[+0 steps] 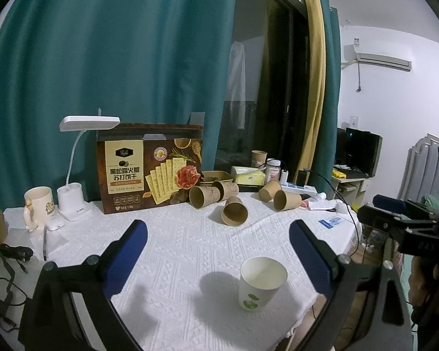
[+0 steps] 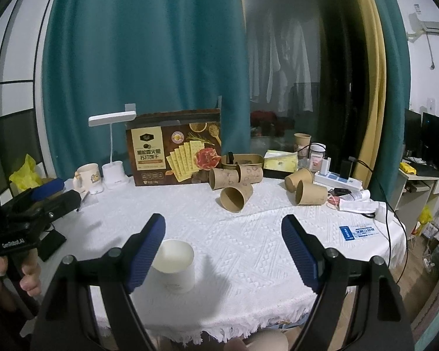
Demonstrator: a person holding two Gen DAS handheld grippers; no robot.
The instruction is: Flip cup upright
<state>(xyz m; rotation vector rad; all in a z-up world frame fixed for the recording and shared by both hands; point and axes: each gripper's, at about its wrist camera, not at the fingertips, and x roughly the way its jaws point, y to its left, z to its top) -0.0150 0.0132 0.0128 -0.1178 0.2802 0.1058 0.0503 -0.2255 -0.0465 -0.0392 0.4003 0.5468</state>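
Observation:
A white paper cup (image 1: 262, 283) with a green print stands upright near the front edge of the white tablecloth (image 1: 175, 248). My left gripper (image 1: 218, 224) is open. The cup sits low between its blue fingers, nearer the right one, and touches neither. In the right wrist view the same white cup (image 2: 175, 266) stands just beyond the left finger of my open right gripper (image 2: 223, 220), which holds nothing. Several brown paper cups lie on their sides farther back, among them one (image 1: 234, 210) with its mouth facing me and a pair (image 2: 307, 188) to the right.
A cracker box (image 1: 150, 169), a white desk lamp (image 1: 73, 193) and a mug (image 1: 39, 204) line the back left. A tissue pack (image 1: 248, 175), a jar, an upright brown cup (image 1: 259, 158) and a power strip (image 2: 336, 180) crowd the back right. A blue card (image 2: 358, 231) lies at the right.

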